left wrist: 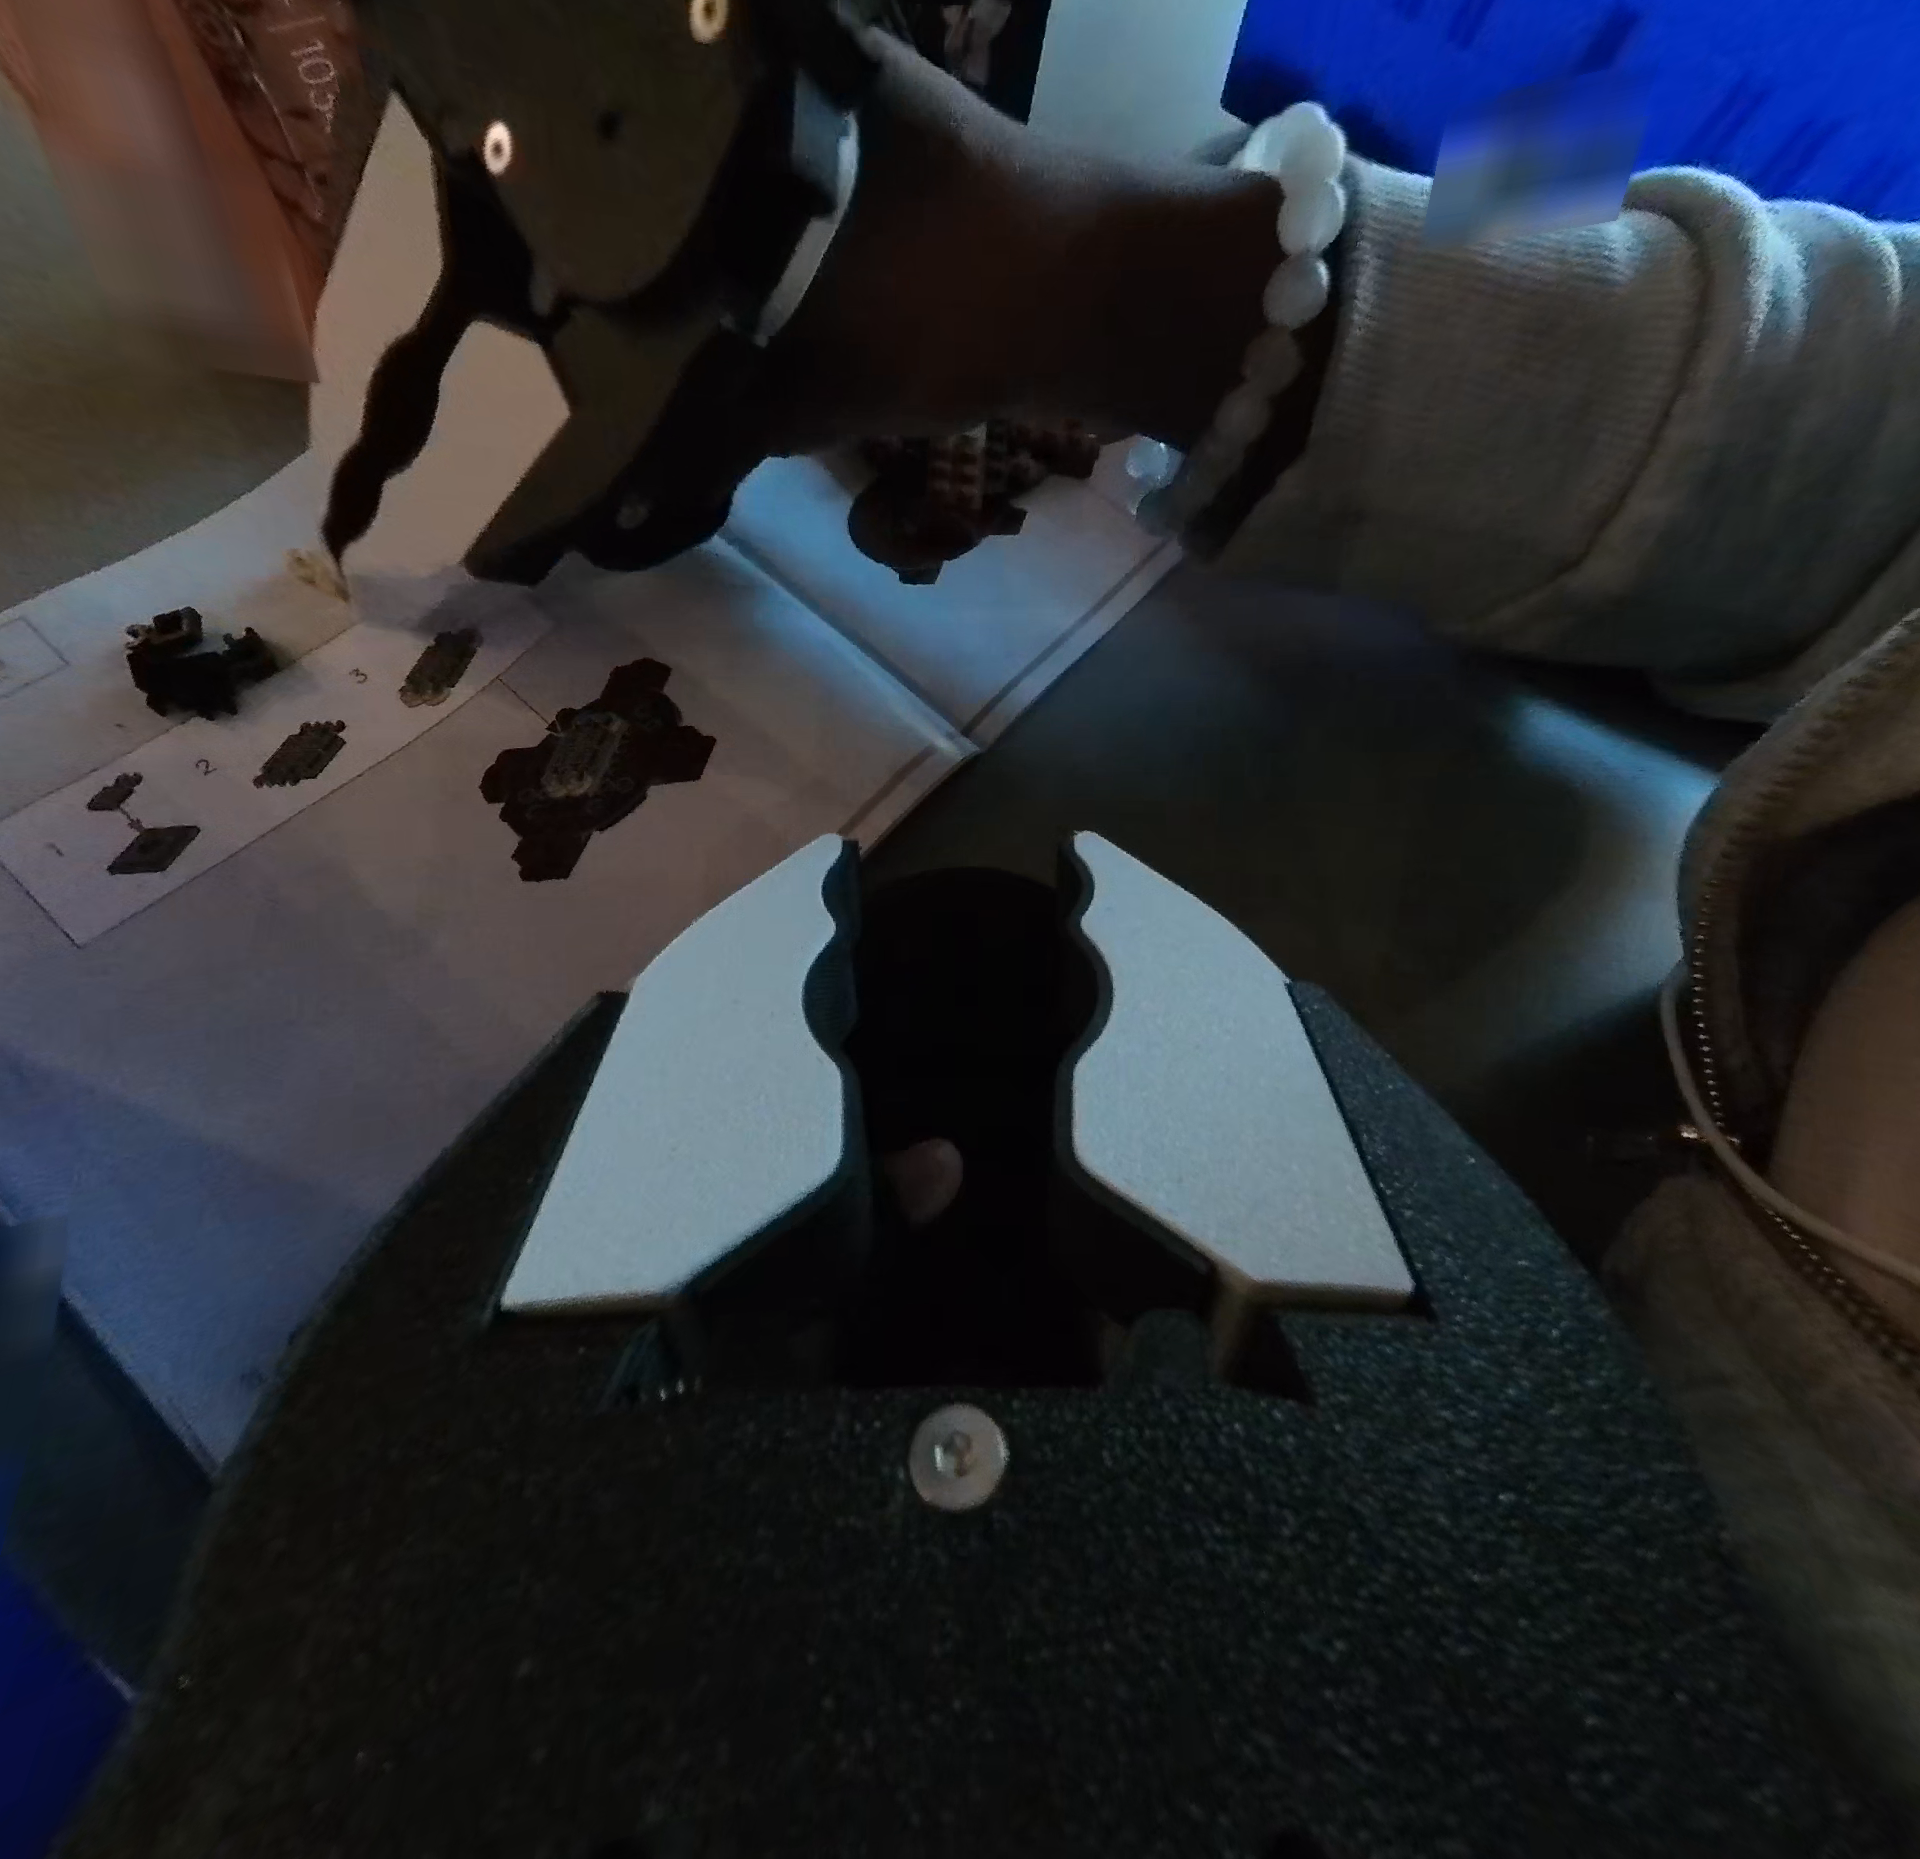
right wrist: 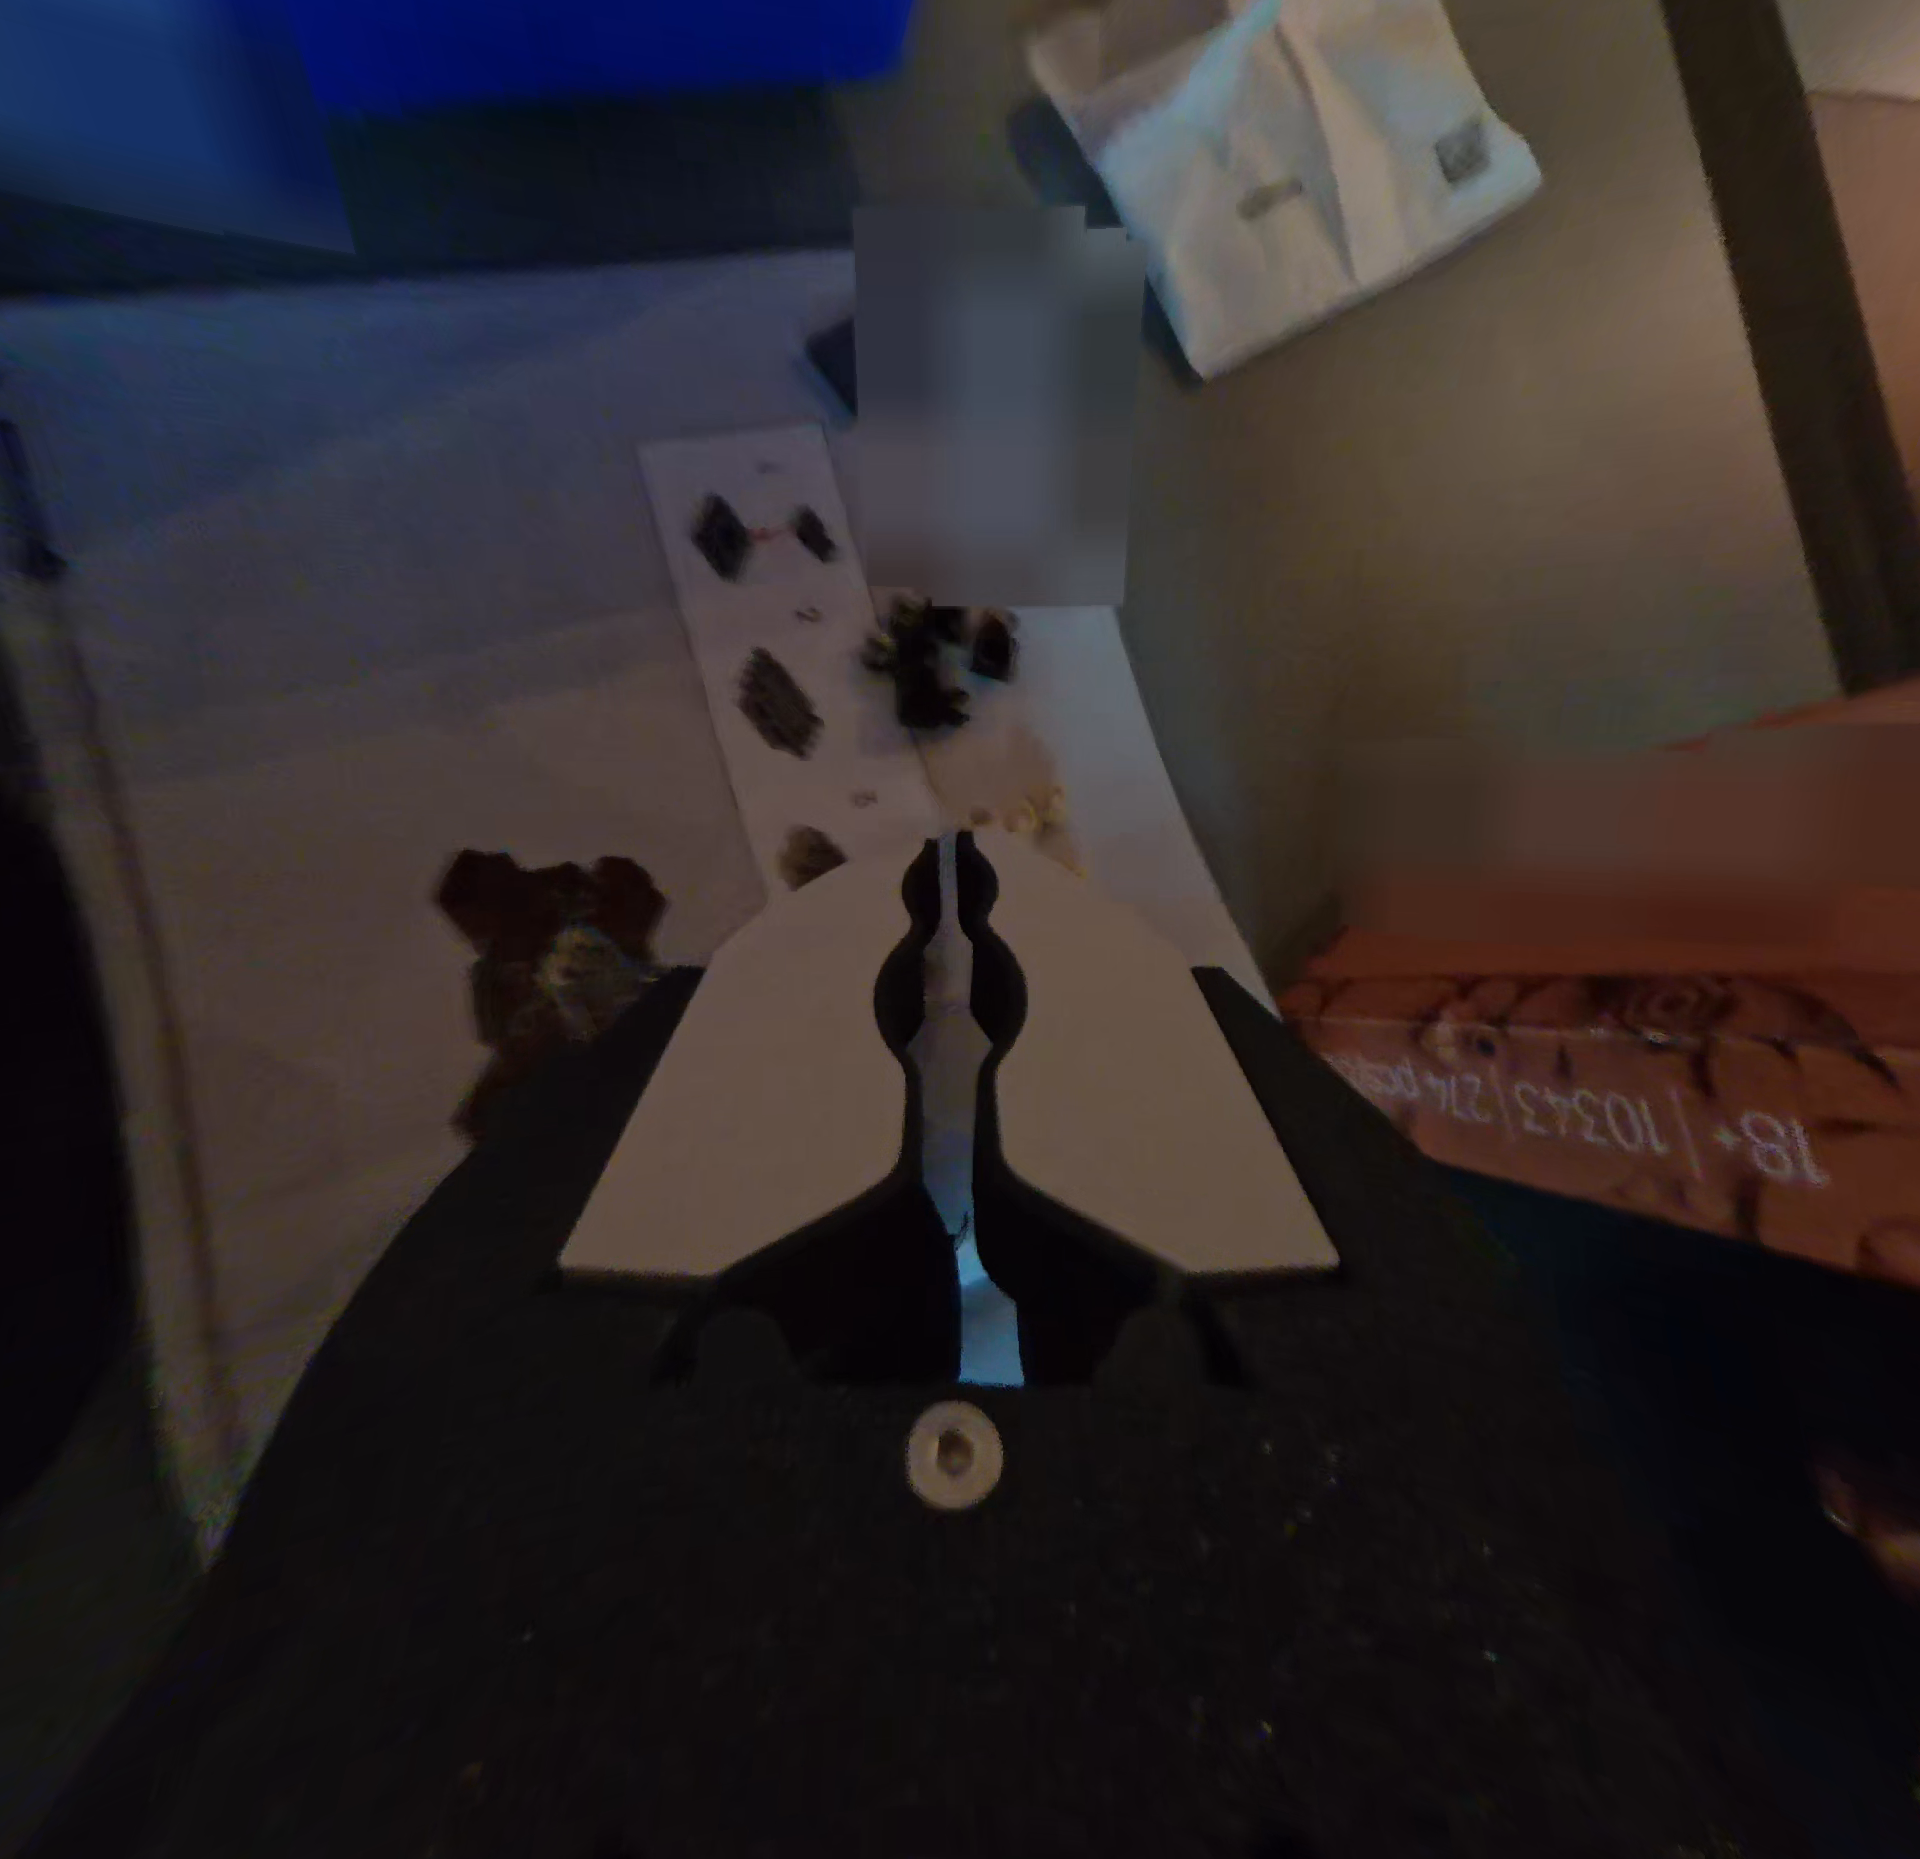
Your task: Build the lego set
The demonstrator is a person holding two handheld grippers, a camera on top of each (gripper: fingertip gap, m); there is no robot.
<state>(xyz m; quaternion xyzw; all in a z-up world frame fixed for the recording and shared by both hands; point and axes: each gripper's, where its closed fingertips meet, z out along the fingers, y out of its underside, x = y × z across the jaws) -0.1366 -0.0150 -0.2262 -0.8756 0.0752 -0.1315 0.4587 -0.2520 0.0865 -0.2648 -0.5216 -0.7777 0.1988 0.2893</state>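
My right gripper (right wrist: 951,853) is shut. Its tips rest on an open instruction booklet (right wrist: 1101,770), right beside a small cream studded piece (right wrist: 1023,812). The left wrist view shows the same: the right gripper (left wrist: 338,552) points down at the cream piece (left wrist: 317,575). A small black assembly (left wrist: 197,661) lies on the booklet (left wrist: 727,656) just left of it, and also shows in the right wrist view (right wrist: 935,666). My left gripper (left wrist: 961,853) is open over the booklet's near corner and the dark table (left wrist: 1299,770), with no piece seen in it.
A dark brown brick build (left wrist: 966,479) stands on the booklet beyond the person's wrist, which wears a white bead bracelet (left wrist: 1288,251). An orange-brown box (right wrist: 1610,1082) lies to the right of the booklet. White bags (right wrist: 1278,147) lie farther back. A blue surface (left wrist: 1558,43) is behind. Across from one pair of fingers to the other is roughly 15 cm.
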